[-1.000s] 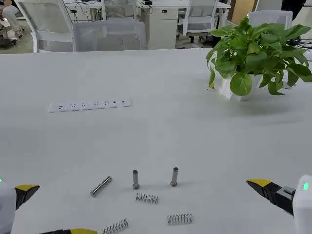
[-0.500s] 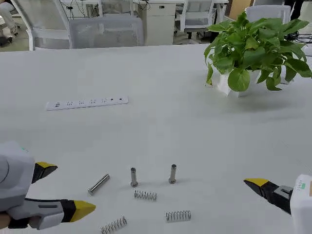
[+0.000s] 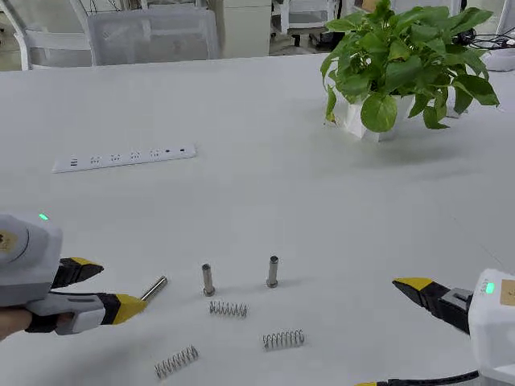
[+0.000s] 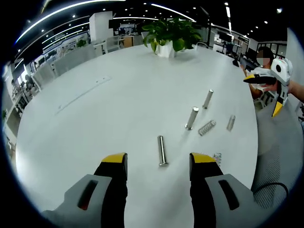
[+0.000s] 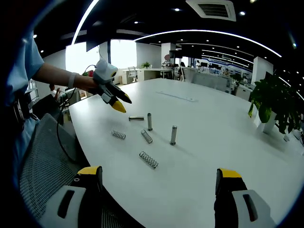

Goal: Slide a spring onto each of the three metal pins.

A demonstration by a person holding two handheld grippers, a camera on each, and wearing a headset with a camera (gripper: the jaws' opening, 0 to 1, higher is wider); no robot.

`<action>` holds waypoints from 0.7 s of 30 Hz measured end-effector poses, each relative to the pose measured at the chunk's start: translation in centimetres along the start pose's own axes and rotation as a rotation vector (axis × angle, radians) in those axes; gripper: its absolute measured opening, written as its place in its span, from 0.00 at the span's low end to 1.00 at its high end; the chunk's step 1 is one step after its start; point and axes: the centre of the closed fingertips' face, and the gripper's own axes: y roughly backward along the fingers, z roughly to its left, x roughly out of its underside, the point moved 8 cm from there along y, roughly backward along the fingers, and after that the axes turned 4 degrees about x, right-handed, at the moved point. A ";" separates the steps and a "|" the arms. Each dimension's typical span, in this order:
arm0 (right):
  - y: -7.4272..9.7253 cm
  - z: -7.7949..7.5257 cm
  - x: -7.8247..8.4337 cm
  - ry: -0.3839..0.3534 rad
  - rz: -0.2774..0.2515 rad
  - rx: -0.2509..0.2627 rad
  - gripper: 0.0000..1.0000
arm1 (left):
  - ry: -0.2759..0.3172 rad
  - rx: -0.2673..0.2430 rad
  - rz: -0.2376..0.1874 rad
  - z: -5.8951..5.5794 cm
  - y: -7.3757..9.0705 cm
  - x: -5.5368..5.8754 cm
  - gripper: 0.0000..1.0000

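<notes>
Left tool (image 3: 119, 283): yellow-tipped jaws spread apart, nothing between them, held low over the white table (image 3: 265, 201) at its front left. Just ahead of the tips is a short steel pin lying on its side (image 3: 154, 288); in the left gripper view it sits in line with the gap between the jaws, untouched. Right tool (image 5: 159, 170): jaws likewise wide and empty, held off at the front right, well apart from the parts. Two more short steel pins stand upright on their heads, the left upright pin (image 3: 208, 279) and the right upright pin (image 3: 273, 271), near each other. Three small coiled wire springs lie flat on the table: one (image 3: 228, 308) just in front of the left upright pin, a second (image 3: 283, 339) nearer the person, a third (image 3: 176, 362) nearest the front edge. Judgement on progress: nothing done; all three pins are bare and all three springs are loose, so all three fittings remain, and the lying pin probably needs lifting or standing up. Further out are a long white power strip (image 3: 125, 158) and a leafy green plant in a white pot (image 3: 402, 56), both well clear. Nothing blocks either approach.
</notes>
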 end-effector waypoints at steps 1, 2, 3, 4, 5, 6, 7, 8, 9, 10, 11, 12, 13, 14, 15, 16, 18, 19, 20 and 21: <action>0.0 0.0 0.0 0.000 0.000 0.001 0.99 | -0.004 0.000 0.005 0.1 -0.2 0.0 0.49; 0.0 0.0 0.0 -0.001 0.001 0.000 0.99 | -0.005 0.001 0.012 0.1 -0.5 -0.1 0.48; 0.0 -0.1 0.0 -0.002 0.001 0.001 0.99 | -0.006 0.004 0.014 0.1 -0.6 -0.1 0.48; 0.0 -0.1 0.1 -0.004 0.002 0.002 0.99 | -0.012 0.009 0.020 0.0 -0.9 -0.2 0.48; 0.0 -0.2 0.1 -0.005 0.002 0.002 0.99 | -0.018 0.012 0.027 -0.1 -1.0 -0.3 0.46; 0.0 -0.2 0.1 -0.007 0.002 0.001 0.99 | -0.028 0.012 0.038 -0.1 -1.2 -0.3 0.45; 0.0 -0.2 0.1 -0.008 0.001 0.001 0.99 | -0.030 0.011 0.045 -0.1 -1.3 -0.3 0.45; -0.1 -0.2 0.1 -0.009 0.001 0.001 0.99 | -0.032 0.009 0.051 -0.1 -1.4 -0.4 0.44; -0.1 -0.2 0.2 -0.009 0.001 -0.001 0.99 | -0.038 0.003 0.059 0.0 -1.6 -0.4 0.43; -0.1 -0.2 0.2 -0.009 0.000 -0.002 0.99 | -0.042 0.000 0.066 0.1 -1.6 -0.5 0.42; -0.1 -0.2 0.3 -0.007 0.001 -0.003 0.99 | -0.046 -0.001 0.071 0.1 -1.7 -0.6 0.41; -0.2 -0.2 0.5 0.006 0.008 0.000 0.98 | -0.054 -0.001 0.076 0.2 -1.9 -0.8 0.40; -0.2 -0.2 0.5 0.018 0.010 0.003 0.97 | -0.061 -0.001 0.082 0.3 -2.0 -0.8 0.39; -0.2 -0.2 0.5 0.019 0.010 0.000 0.97 | -0.069 -0.005 0.088 0.3 -2.1 -1.0 0.39; -0.2 -0.1 0.5 0.019 0.011 -0.004 0.97 | -0.074 -0.005 0.088 0.3 -2.2 -1.1 0.39; -0.2 -0.2 0.5 0.017 0.014 -0.009 0.97 | -0.080 -0.002 0.093 0.4 -2.3 -1.2 0.39; -0.1 -0.2 0.5 0.020 0.018 -0.008 0.97 | -0.081 0.000 0.096 0.4 -2.5 -1.3 0.37; -0.1 -0.2 0.5 0.013 0.018 -0.012 0.97 | -0.082 0.003 0.098 0.3 -2.7 -1.3 0.36; -0.2 -0.2 0.6 0.006 0.016 -0.013 0.97 | -0.081 0.005 0.101 0.3 -2.9 -1.3 0.36; -0.2 -0.2 0.6 0.004 0.016 -0.013 0.97 | -0.082 0.007 0.103 0.2 -3.0 -1.4 0.36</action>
